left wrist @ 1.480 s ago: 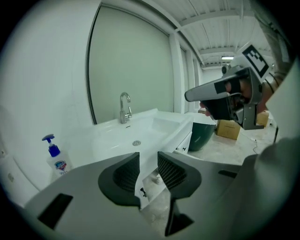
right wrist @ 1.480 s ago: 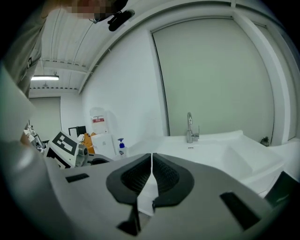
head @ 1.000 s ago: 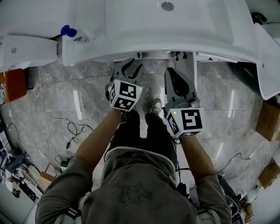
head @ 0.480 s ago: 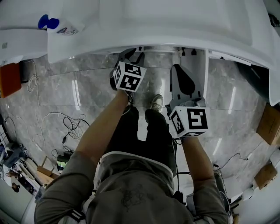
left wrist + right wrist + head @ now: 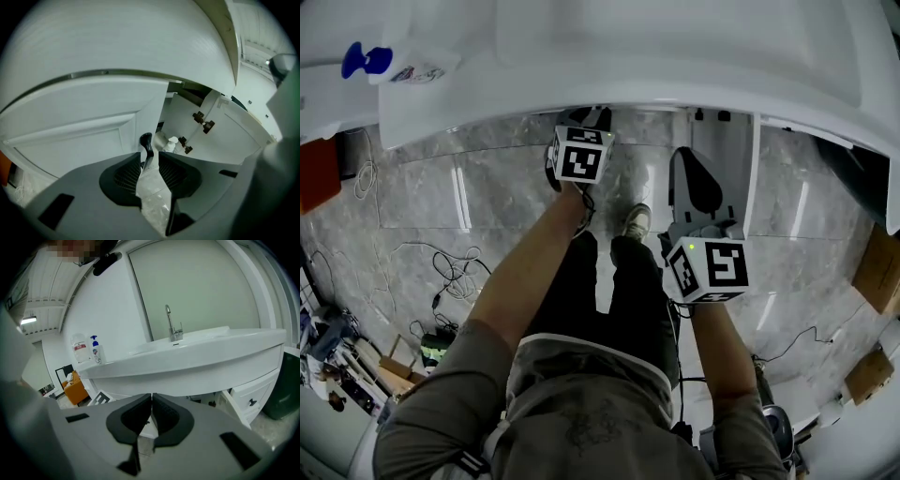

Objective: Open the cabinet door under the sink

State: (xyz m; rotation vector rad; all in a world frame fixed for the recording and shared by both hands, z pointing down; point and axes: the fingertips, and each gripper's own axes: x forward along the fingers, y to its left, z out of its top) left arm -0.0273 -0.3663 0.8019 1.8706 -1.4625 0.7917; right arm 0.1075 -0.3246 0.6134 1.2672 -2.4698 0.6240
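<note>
Under the white sink (image 5: 675,56), the left cabinet door (image 5: 84,140) is closed and bears a black handle (image 5: 146,144). My left gripper (image 5: 150,157) is open by a narrow gap, and the handle stands right at its tips. In the head view only its marker cube (image 5: 578,155) shows, below the sink rim. The right cabinet door (image 5: 727,169) stands swung out, its hinges (image 5: 202,119) bare. My right gripper (image 5: 696,178) hangs shut and empty just left of that open door, aimed at the sink front (image 5: 197,352).
A white bottle (image 5: 171,143) stands inside the cabinet. Soap bottles (image 5: 96,350) and a faucet (image 5: 172,326) are on the counter. Loose cables (image 5: 450,272) lie on the marble floor at left, cardboard boxes (image 5: 872,262) at right. The person's shoe (image 5: 635,222) is between the grippers.
My left gripper has moved forward under the sink rim, up to the door handle. The right gripper has stayed roughly where it was. The head has shifted closer to the sink.
</note>
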